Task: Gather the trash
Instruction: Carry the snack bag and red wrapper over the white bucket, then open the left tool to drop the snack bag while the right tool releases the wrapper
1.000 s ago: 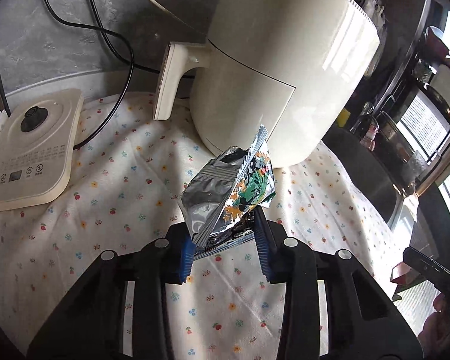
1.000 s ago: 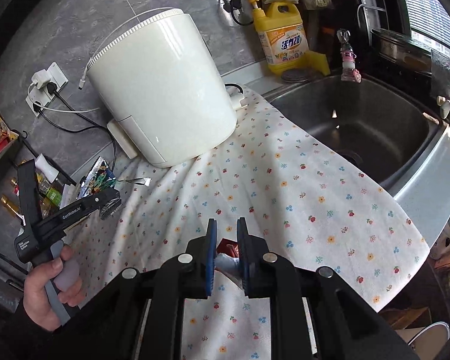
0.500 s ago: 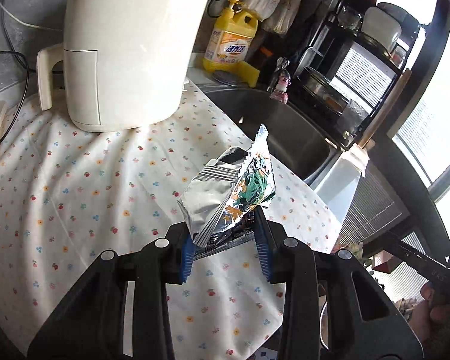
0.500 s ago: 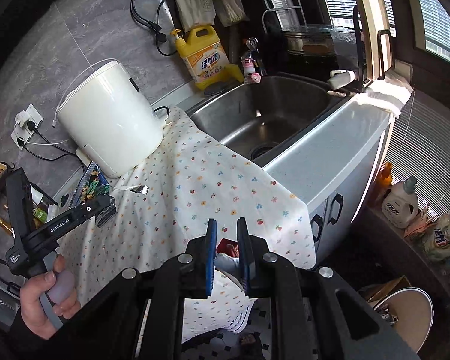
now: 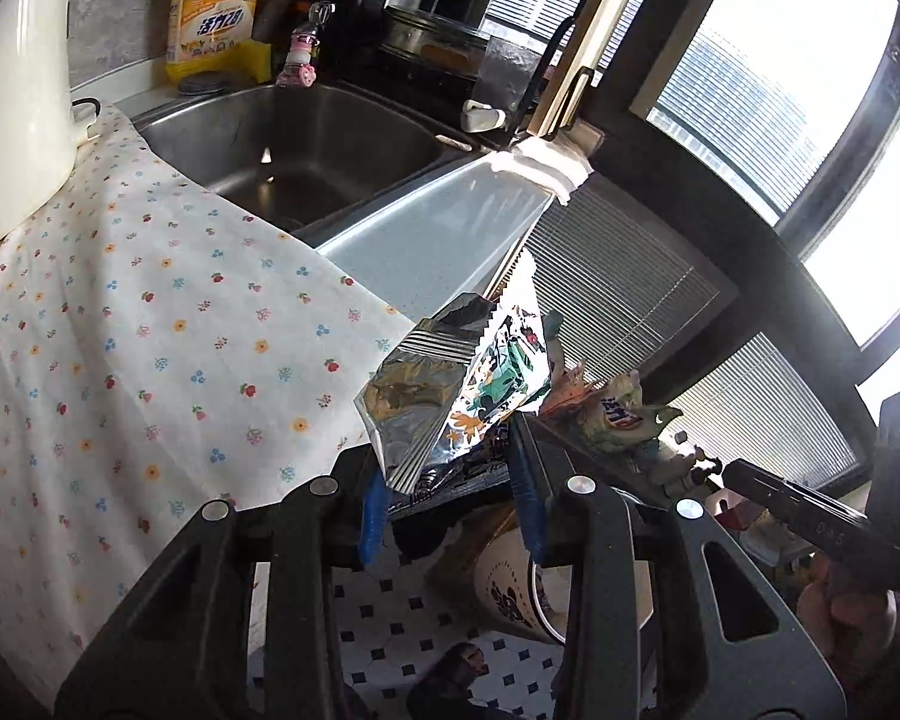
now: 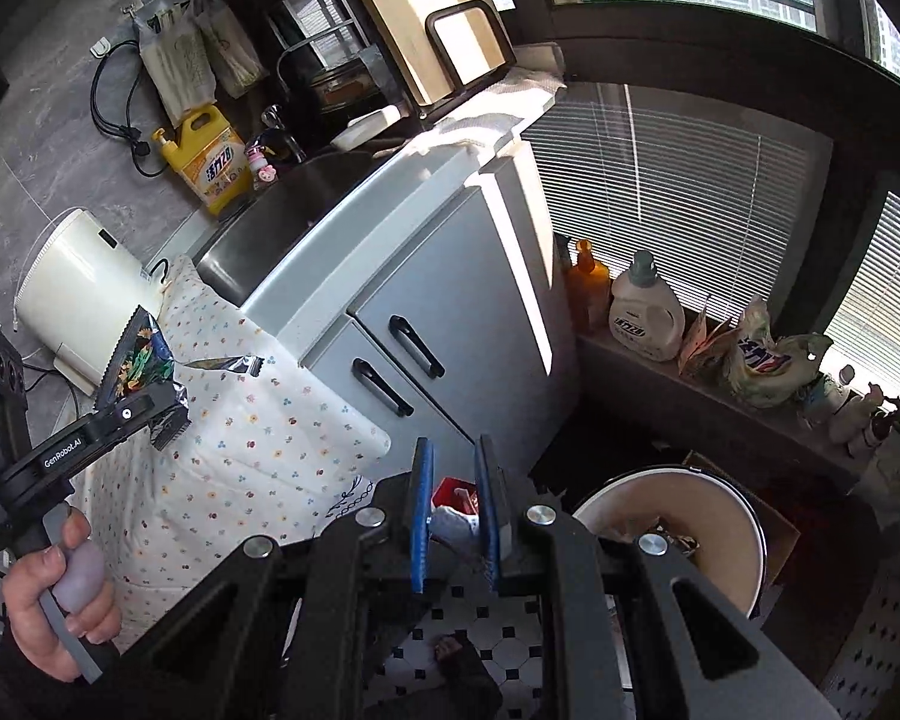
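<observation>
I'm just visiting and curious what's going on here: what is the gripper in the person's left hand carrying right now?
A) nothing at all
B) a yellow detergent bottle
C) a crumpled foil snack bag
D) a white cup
C: in the left wrist view the left gripper has its blue pads pressed on the bottom of a silvery foil snack bag, held up beyond the edge of the flowered cloth.

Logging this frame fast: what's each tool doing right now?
Left tool: closed on the foil snack bag.
Right tool: closed on a small red-and-white wrapper.
</observation>
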A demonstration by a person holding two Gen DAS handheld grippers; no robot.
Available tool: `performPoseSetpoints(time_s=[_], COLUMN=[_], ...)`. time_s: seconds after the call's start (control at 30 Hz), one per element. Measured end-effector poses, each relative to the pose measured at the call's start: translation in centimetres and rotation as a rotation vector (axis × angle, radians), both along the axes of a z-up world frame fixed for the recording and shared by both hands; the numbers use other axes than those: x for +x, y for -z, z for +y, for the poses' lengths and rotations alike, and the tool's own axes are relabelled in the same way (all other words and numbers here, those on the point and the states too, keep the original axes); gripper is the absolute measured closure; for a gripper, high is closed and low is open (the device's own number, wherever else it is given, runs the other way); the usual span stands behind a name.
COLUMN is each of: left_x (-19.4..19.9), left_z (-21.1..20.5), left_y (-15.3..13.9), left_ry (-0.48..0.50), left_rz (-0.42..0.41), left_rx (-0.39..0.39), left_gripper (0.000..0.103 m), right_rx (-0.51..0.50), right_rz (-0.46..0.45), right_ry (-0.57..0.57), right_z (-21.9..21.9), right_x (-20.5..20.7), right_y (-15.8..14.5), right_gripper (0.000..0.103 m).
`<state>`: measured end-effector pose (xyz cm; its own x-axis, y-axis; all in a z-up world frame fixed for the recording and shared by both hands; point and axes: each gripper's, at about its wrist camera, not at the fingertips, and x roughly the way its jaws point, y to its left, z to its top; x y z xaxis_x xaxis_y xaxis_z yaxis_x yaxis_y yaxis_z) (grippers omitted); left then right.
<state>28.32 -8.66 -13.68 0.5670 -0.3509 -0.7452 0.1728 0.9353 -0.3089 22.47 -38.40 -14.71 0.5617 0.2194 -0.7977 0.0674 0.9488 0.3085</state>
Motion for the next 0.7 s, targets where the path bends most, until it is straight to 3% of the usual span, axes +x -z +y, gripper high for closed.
performPoseSetpoints(time_s=[0.1,0.17,0.2,0.23,0.3,0.7], left_x=[-0.3,-0.5,-0.6,-0.8,-1.2,-2.9], left_z=[-3.4,-5.4,-6.4,-7.3,-9.1,-18.4], left_y=[1.1,1.8,2.2,2.6,3.3,8.3], left_ry=[0.039,0.061,0.07,0.079,0.097,0.223], left_rz=[0.027,0.045,0.052,0.059,0.071,0.203], left_rx=[-0.002,-0.006,-0.007,-0.007,-0.008,0.001], left_gripper=[0.068,0.068,0.068,0.068,0.068,0.068], right_rx=[0.01,0.016,0.026,0.043,0.042,0.005], right_rz=[0.028,0.041,0.047,0.045,0.033,0.035], right_ry=[0.03,0.037,0.033,0.031,0.03,0.102], right_z=[-2.7,-4.1,-4.7,-5.4,-6.5,-14.1], right_x=[-0.8,-1.3,-1.5,-1.8,-2.4,-5.5], right_y=[1.2,1.9,2.2,2.4,2.5,2.1], right_gripper=[0.087,0.081,0.073,0.056,0.046,0.033])
